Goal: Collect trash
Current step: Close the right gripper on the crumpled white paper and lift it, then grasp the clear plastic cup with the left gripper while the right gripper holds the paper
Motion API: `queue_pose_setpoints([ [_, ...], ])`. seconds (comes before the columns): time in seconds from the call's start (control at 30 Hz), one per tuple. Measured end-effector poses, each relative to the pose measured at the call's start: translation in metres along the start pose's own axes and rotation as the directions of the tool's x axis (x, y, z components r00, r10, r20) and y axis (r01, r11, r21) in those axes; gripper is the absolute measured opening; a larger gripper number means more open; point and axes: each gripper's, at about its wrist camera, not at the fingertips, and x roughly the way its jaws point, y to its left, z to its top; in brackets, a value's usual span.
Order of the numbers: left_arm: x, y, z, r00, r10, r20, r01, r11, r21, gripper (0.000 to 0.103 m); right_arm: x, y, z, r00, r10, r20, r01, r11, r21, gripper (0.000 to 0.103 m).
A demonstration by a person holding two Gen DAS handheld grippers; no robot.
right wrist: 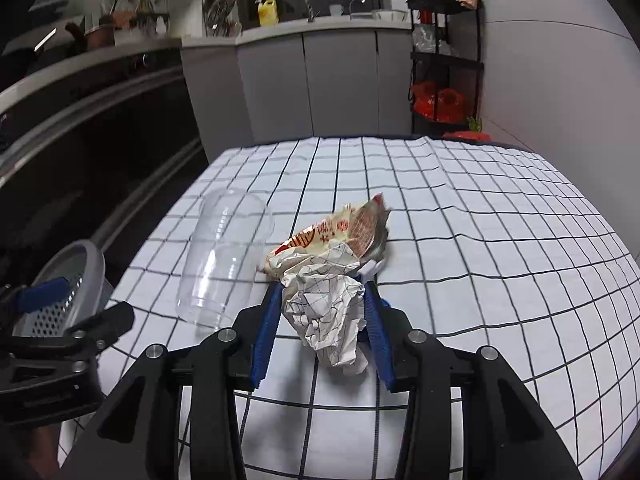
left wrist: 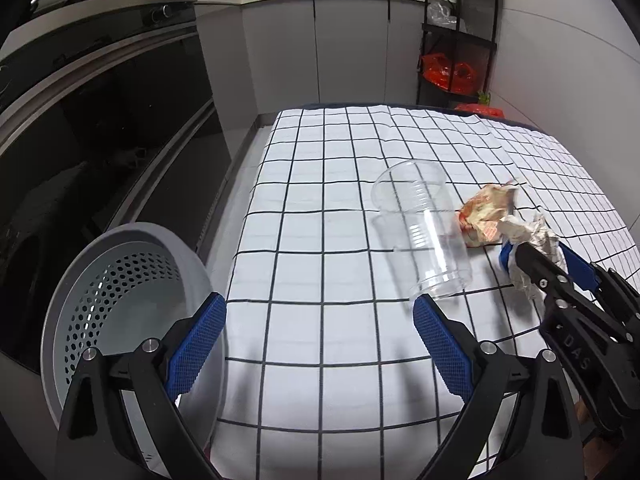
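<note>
Right gripper [right wrist: 322, 320]: pinched the crumpled paper ball [right wrist: 328, 312] between its blue pads, above the checkered tablecloth [right wrist: 480, 240].
Left gripper [left wrist: 320, 344]: spread wide, holding nothing.
Clear cup [left wrist: 424, 236]: lay on its side, just beside the paper.
Printed wrapper [right wrist: 344, 236]: touched the ball's far side.
Grey bin [left wrist: 120, 300]: off the cloth's left edge.

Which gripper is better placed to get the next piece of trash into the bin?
Right. The right gripper is already shut on the crumpled paper, so it only has to carry it to the grey bin. The left gripper is open and empty, near the clear cup.
</note>
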Motion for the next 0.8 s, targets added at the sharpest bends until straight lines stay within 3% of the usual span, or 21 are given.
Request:
queue_pose_setpoints([
  [0.3,0.016,-0.026,0.019,0.997,-0.075,0.002,0.075,0.997,0.017,0.093,-0.032,-0.054,0.0,0.99,-0.054,0.127,0.029,0.981,0.191,0.04],
  [0.5,0.037,-0.049,0.029,0.995,-0.101,-0.027,0.102,0.994,0.034,0.093,-0.024,-0.077,-0.004,0.994,-0.051,0.099,0.023,0.964,0.264,0.04],
  [0.8,0.068,-0.068,0.034,0.992,-0.1,-0.078,0.104,0.994,0.047,0.091,-0.019,-0.073,-0.004,0.996,-0.031,0.089,0.007,0.966,0.257,0.04],
])
